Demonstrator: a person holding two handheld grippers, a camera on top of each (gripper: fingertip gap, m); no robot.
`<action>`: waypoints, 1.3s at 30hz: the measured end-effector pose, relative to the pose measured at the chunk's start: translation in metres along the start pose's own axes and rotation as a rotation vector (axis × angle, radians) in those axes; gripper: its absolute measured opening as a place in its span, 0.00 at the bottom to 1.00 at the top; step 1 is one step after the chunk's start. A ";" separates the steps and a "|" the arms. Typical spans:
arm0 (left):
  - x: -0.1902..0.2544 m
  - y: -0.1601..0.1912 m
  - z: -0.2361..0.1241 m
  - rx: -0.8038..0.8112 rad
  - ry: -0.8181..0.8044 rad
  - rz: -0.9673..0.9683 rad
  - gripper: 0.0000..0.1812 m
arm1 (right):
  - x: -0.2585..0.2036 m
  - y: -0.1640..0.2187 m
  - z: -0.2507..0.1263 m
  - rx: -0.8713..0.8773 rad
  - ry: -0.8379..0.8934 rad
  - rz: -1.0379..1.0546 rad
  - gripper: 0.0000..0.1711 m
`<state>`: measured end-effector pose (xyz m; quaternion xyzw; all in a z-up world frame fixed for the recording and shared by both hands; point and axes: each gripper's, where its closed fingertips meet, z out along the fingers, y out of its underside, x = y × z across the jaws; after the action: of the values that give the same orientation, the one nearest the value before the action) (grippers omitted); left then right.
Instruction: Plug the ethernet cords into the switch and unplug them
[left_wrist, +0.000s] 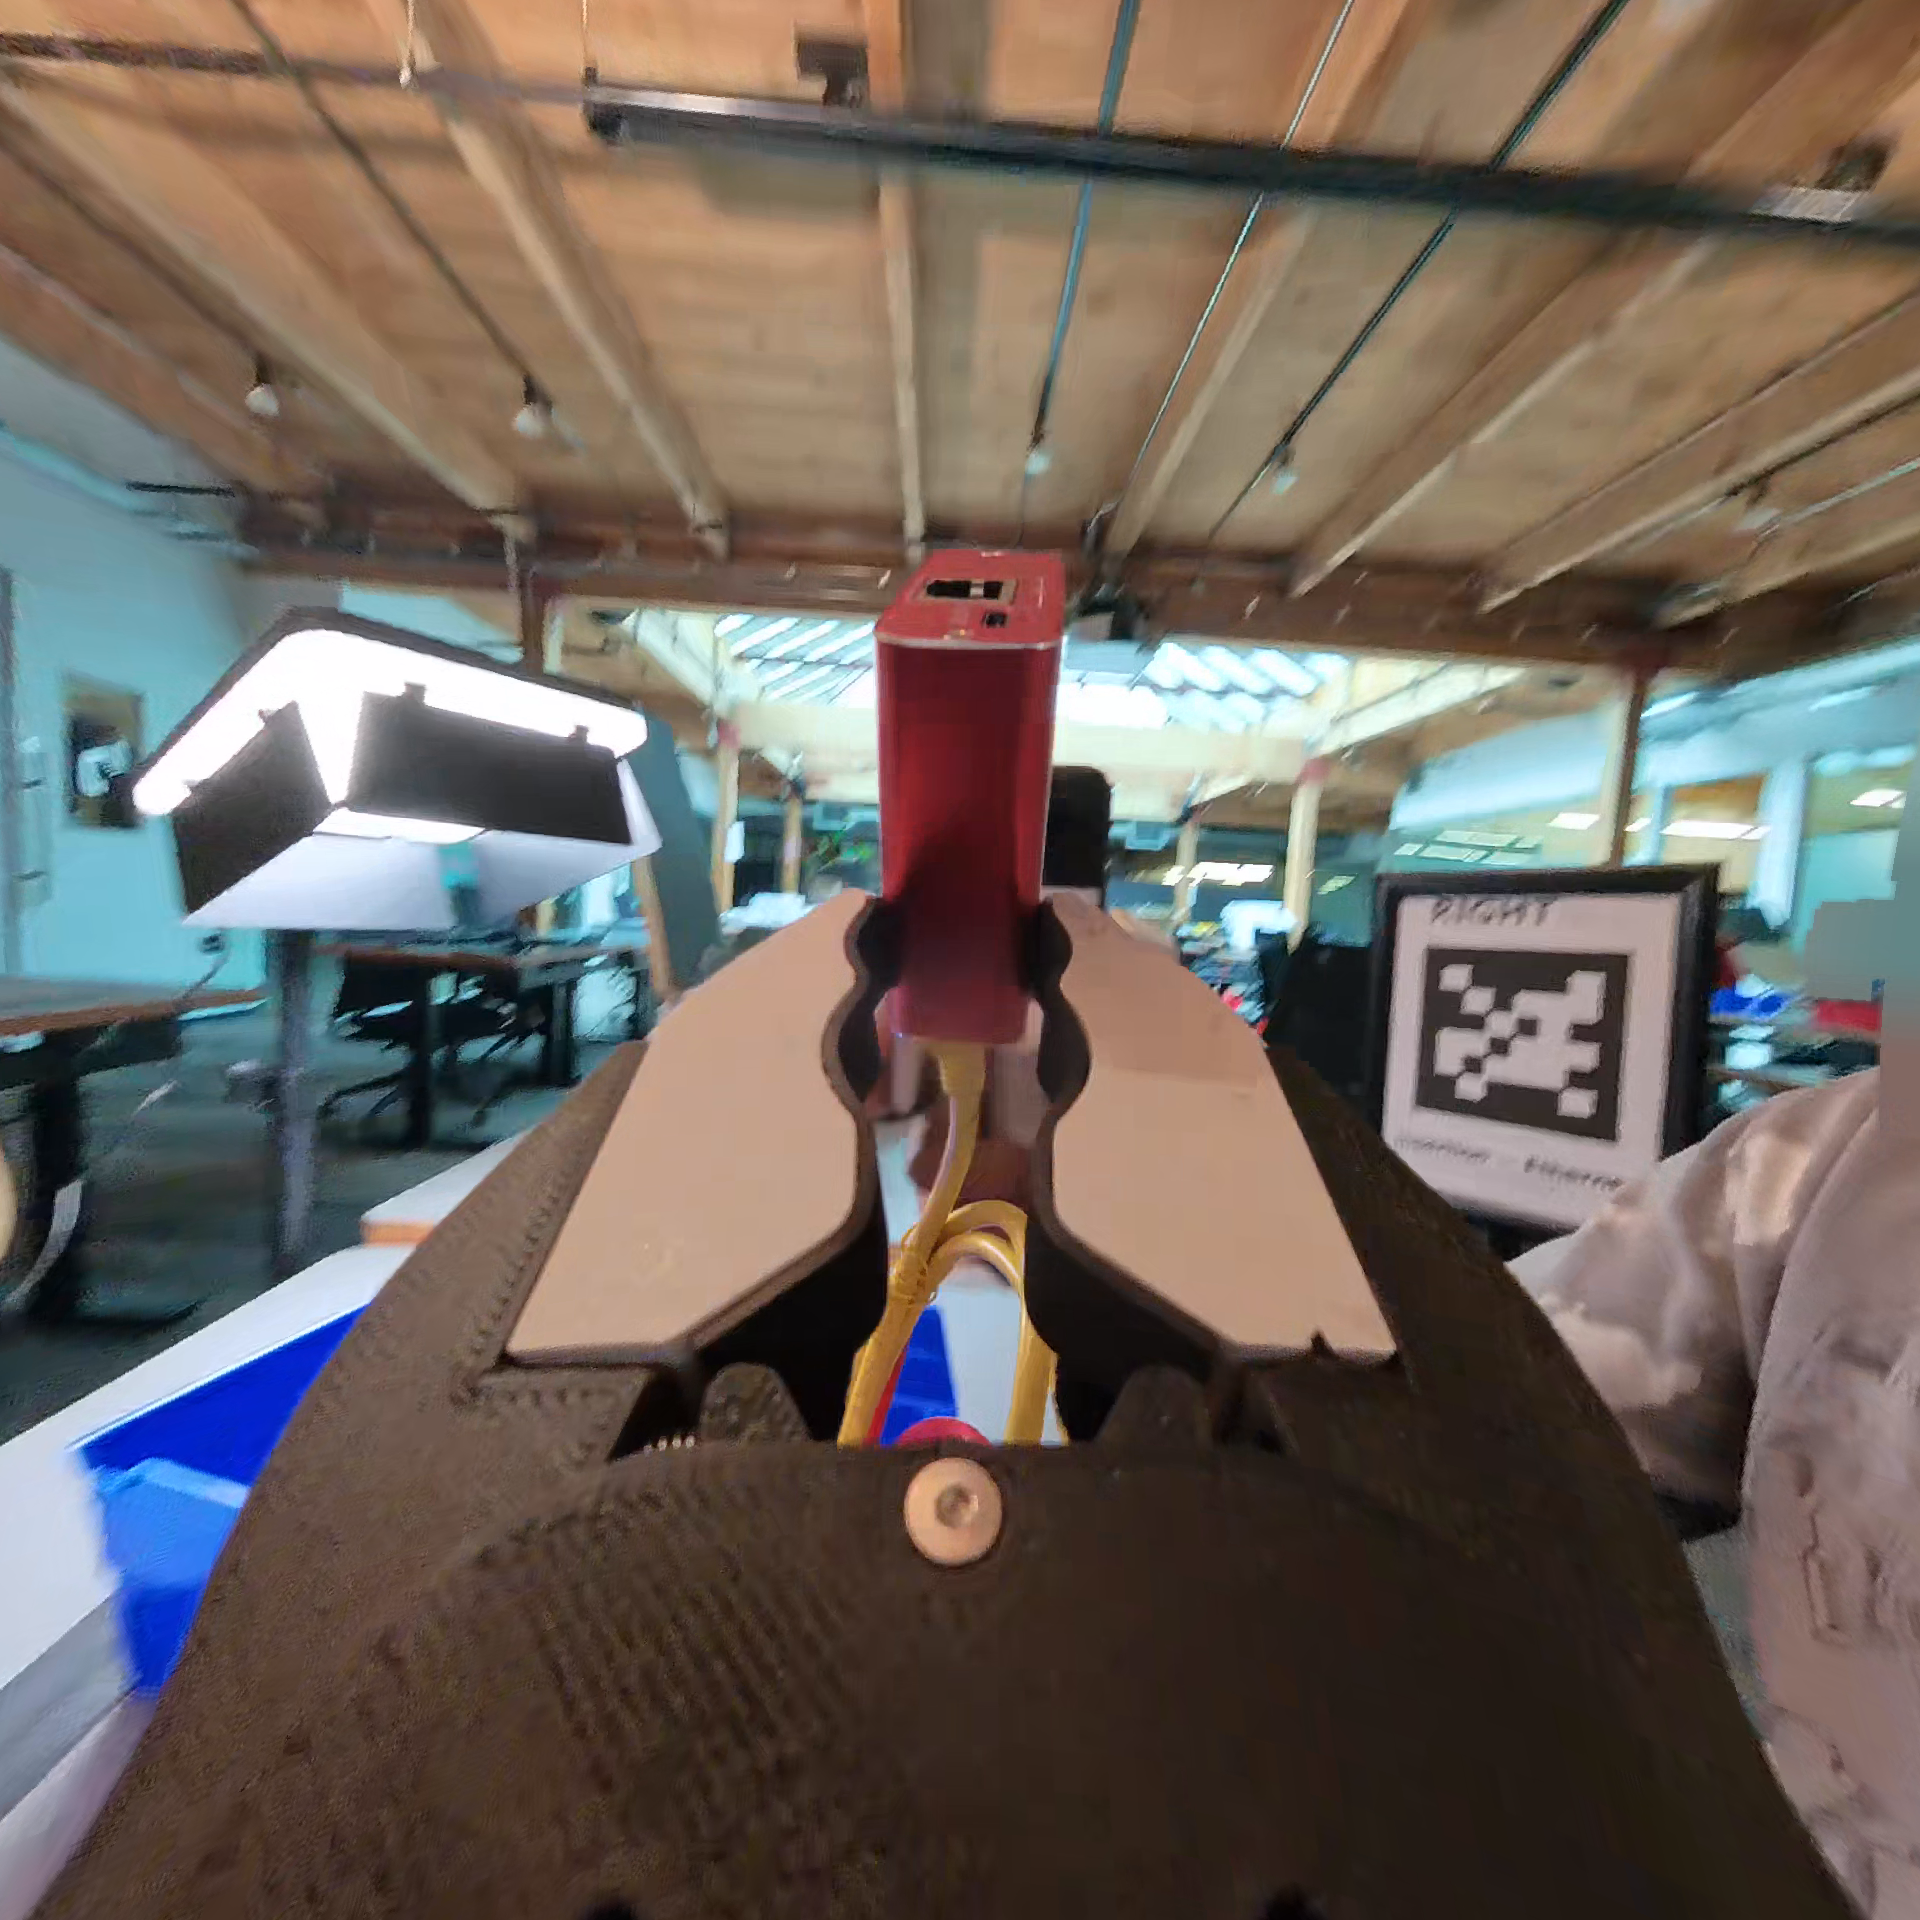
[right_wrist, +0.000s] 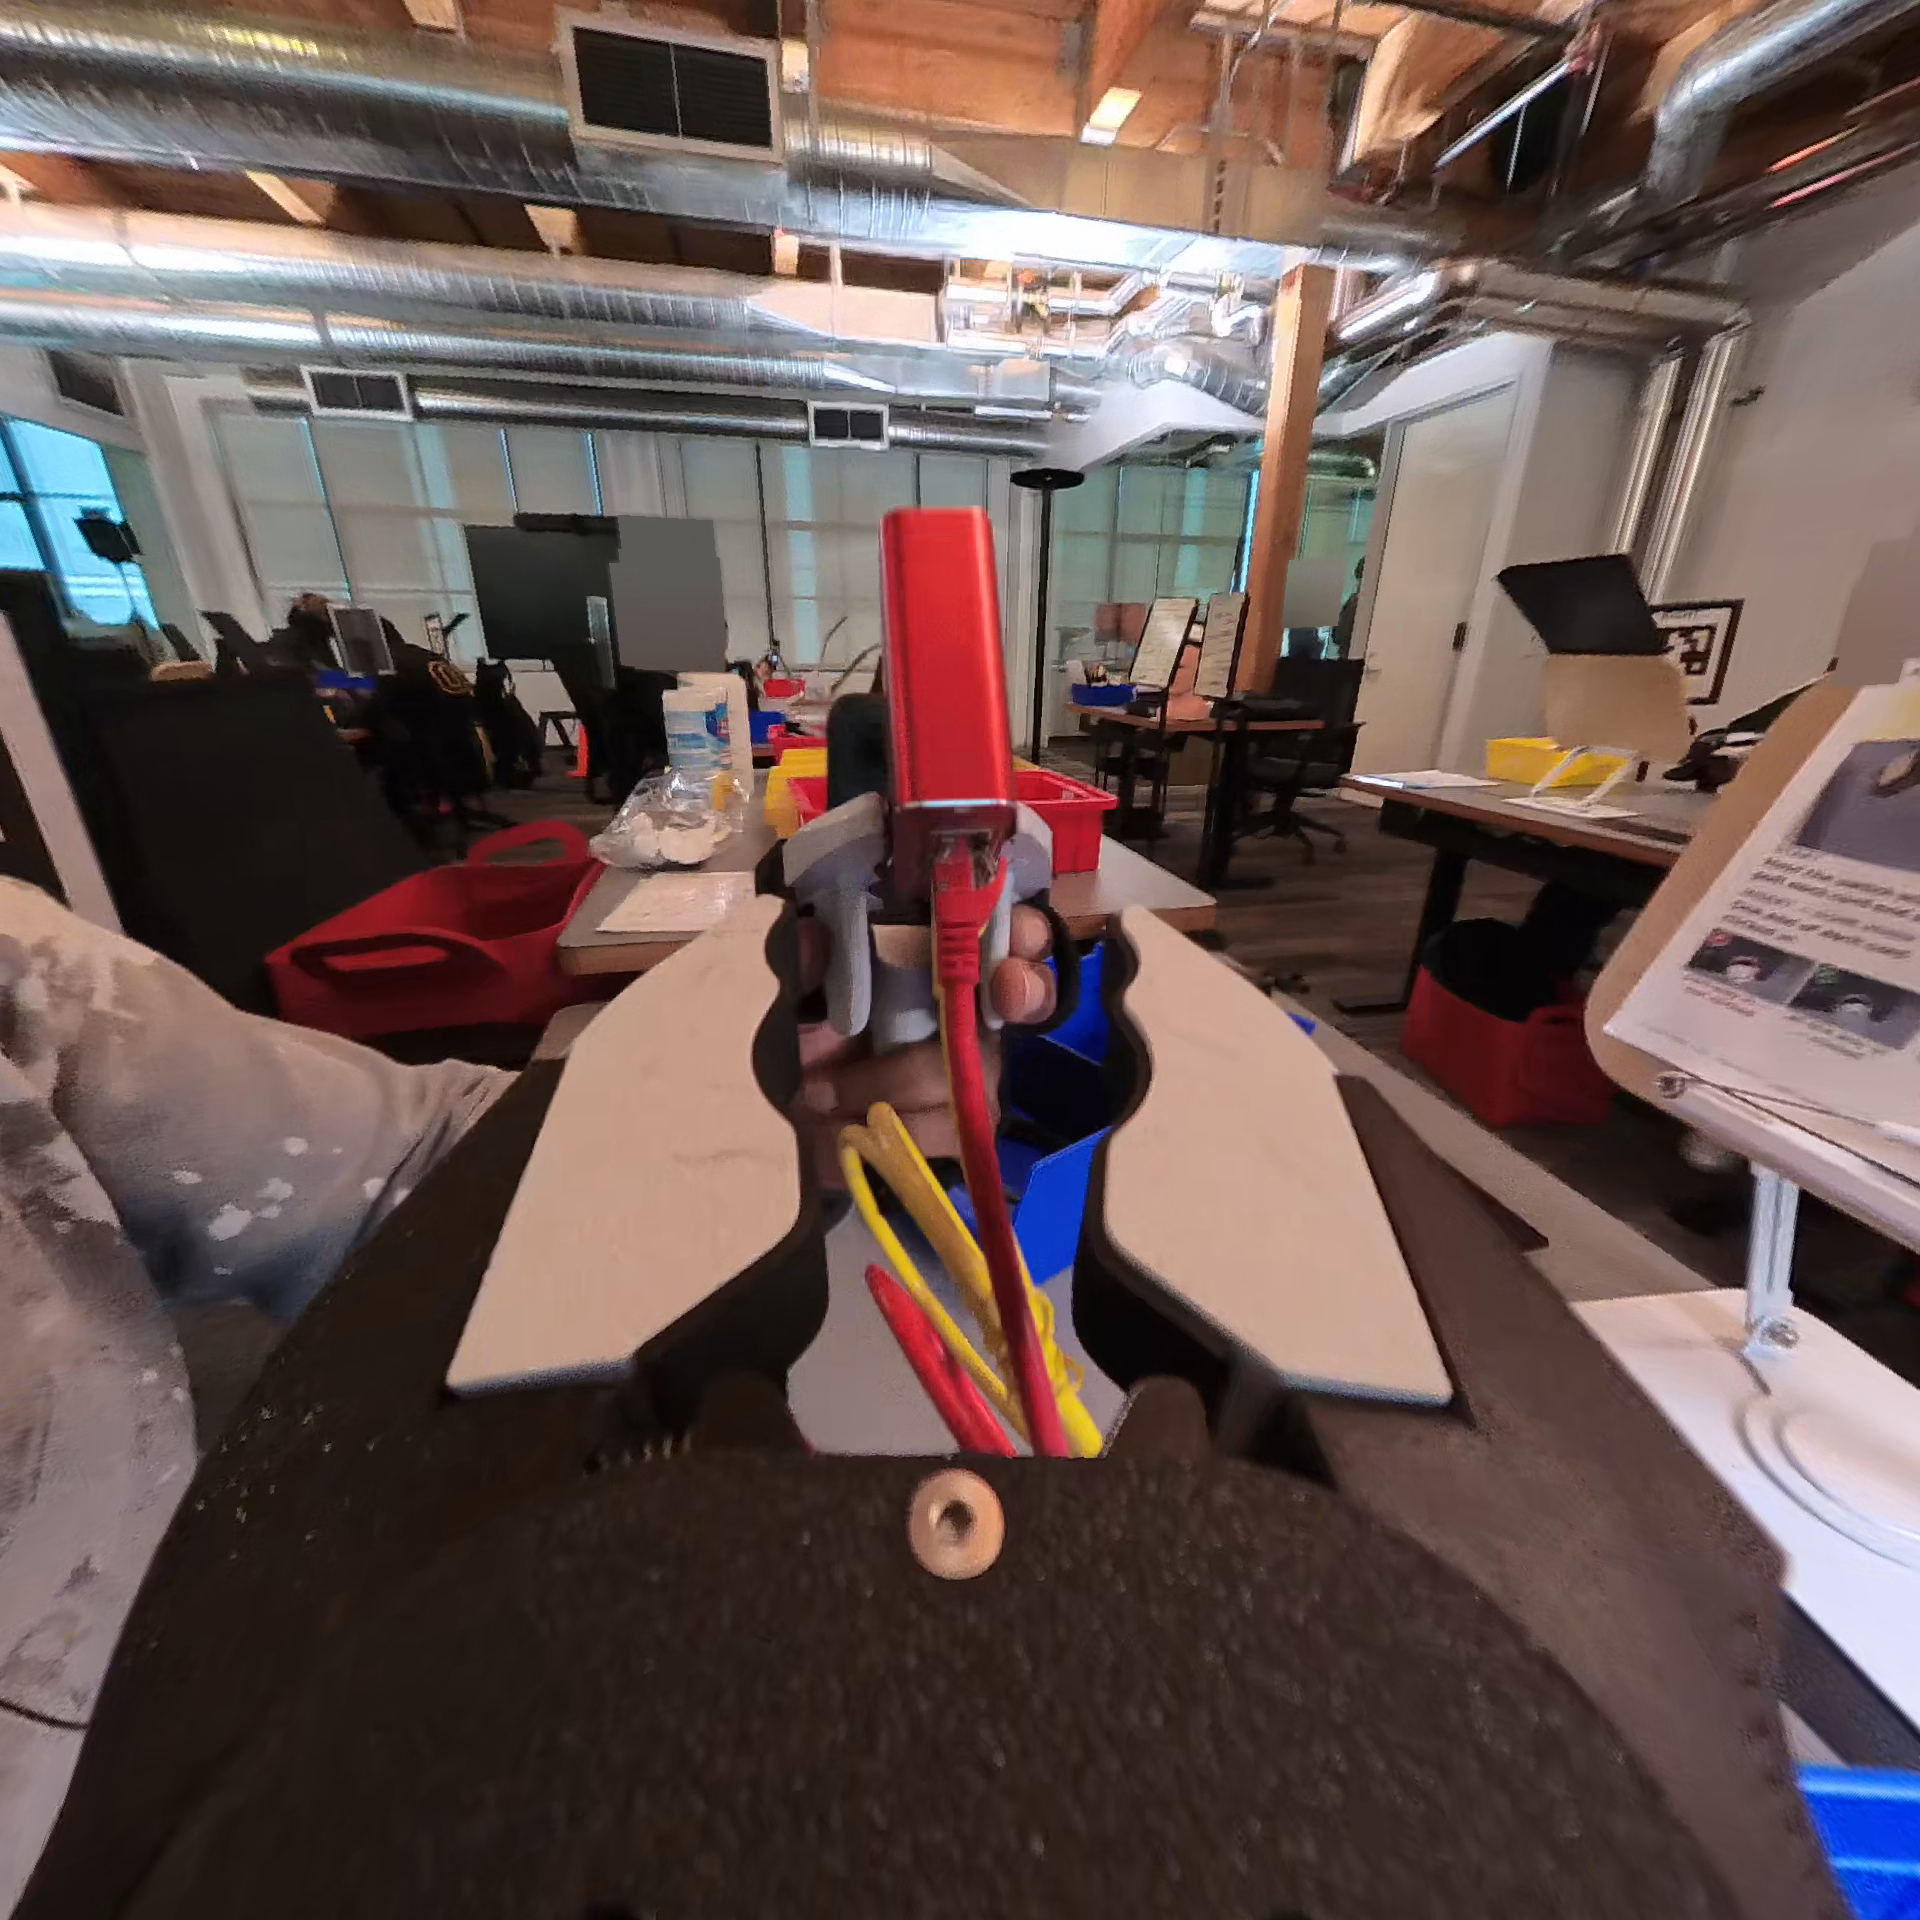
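Left gripper clamps the switch upright.

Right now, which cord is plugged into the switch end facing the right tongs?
Find the red switch held upright by the left tongs. From its near end hangs the red cord; the yellow cords loop loose beneath.

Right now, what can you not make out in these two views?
Left wrist view: the far port of the switch is too blurred to tell whether filled.
Left wrist view: the left gripper hides where the yellow cord leads.
Right wrist view: the right gripper hides the red cord's lower end.
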<state>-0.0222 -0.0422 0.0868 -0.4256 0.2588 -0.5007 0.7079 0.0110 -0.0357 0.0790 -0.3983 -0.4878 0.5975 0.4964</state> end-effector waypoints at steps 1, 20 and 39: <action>0.001 0.004 0.003 0.021 0.021 -0.017 0.15 | -0.001 0.004 0.004 -0.021 -0.001 -0.011 0.33; 0.019 0.117 -0.026 -0.910 -0.007 0.417 0.29 | -0.024 0.099 -0.043 -0.906 -0.009 -0.470 0.15; -0.062 0.011 -0.061 -0.112 -0.256 -0.159 0.16 | -0.065 0.108 0.076 -0.223 -0.147 0.230 0.20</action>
<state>-0.0878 -0.0045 0.0429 -0.5439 0.1593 -0.4815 0.6686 -0.0718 -0.1172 -0.0110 -0.4595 -0.5371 0.6201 0.3404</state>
